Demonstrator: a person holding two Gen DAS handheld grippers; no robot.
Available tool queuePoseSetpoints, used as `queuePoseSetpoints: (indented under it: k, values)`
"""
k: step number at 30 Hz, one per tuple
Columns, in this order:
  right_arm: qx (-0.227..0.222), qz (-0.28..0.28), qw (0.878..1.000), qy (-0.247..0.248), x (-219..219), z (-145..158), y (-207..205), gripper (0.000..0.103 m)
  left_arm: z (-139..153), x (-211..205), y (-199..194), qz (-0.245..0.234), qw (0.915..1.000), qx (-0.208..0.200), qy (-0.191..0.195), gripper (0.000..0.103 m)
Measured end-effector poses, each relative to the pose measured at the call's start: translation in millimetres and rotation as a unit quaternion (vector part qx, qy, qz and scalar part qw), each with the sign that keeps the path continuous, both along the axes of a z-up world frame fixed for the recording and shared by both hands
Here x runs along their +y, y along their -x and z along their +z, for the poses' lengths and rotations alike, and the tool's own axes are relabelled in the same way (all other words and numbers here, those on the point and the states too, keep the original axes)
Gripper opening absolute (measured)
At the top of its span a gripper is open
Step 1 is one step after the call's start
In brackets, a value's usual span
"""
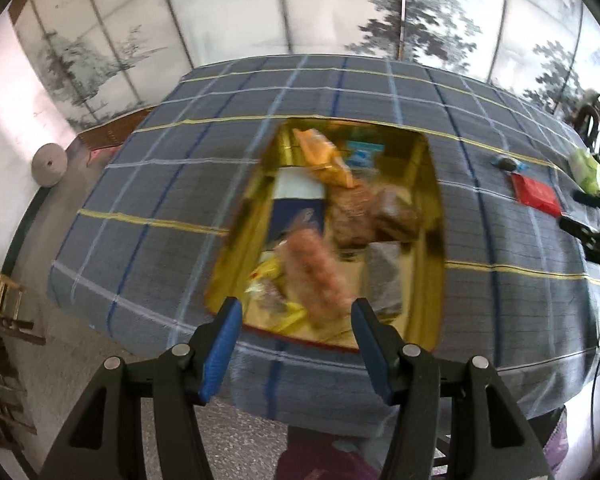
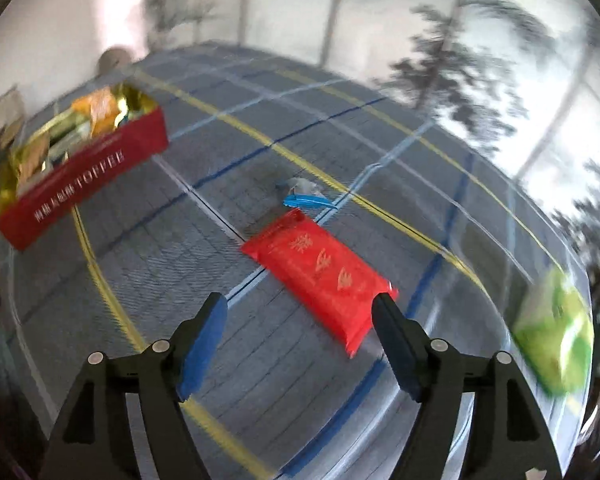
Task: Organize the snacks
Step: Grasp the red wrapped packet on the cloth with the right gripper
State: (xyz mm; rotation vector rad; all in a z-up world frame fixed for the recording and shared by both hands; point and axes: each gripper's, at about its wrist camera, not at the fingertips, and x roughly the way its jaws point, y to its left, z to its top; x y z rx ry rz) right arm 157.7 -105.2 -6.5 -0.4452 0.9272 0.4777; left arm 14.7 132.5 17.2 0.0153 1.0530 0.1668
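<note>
A red toffee tin with a gold inside sits on the plaid tablecloth and holds several snack packets; it also shows in the right wrist view. My left gripper is open and empty, above the tin's near end. My right gripper is open and empty, just short of a red snack packet lying flat on the cloth. A small blue-wrapped candy lies behind it. A green packet lies at the right edge. The left wrist view also shows the red packet and green packet.
The plaid tablecloth covers the table. Its near edge drops to a speckled floor. A wooden chair stands at the left. A painted screen stands behind the table.
</note>
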Motion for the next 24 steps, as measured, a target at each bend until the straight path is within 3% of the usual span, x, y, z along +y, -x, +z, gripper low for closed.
queuePoseSetpoints:
  k: [5,7,10,11,13,14,17,20,22,24]
  values:
    - [0.075,0.075,0.994,0.023,7,-12,-42,0.072,3,-23,-20,-0.016,0.9997,0.015,0.015,0.058]
    - [0.078,0.093,0.991,0.054,10,-20,-56,0.072,4,-35,-31,-0.028,0.9991,0.021,0.023,0.058]
    - [0.167,0.107,0.979,0.034,9,-36,-79,0.076,4,-49,-48,-0.046,0.998,0.03,0.033,0.058]
    - [0.164,0.113,0.979,0.032,10,-37,-80,0.074,4,-54,-54,-0.051,0.9974,0.035,0.037,0.058]
    - [0.162,0.097,0.981,0.034,10,-38,-84,0.061,2,-62,-68,-0.058,0.9963,0.043,0.047,0.058]
    - [0.158,0.08,0.984,0.028,10,-37,-83,0.044,1,-67,-76,-0.06,0.996,0.047,0.047,0.058]
    - [0.133,0.071,0.988,0.029,7,-37,-59,0.042,-1,-81,-94,-0.068,0.9948,0.057,0.051,0.058]
    - [0.109,0.021,0.994,-0.011,-16,-36,-20,0.042,2,-97,-112,-0.085,0.9935,0.053,0.052,0.058]
    - [0.091,-0.023,0.993,-0.074,-43,-27,4,0.042,3,-111,-125,-0.103,0.9914,0.054,0.061,0.058]
    - [0.079,-0.092,0.984,-0.128,-80,-22,29,0.042,0,-126,-141,-0.127,0.9864,0.061,0.084,0.058]
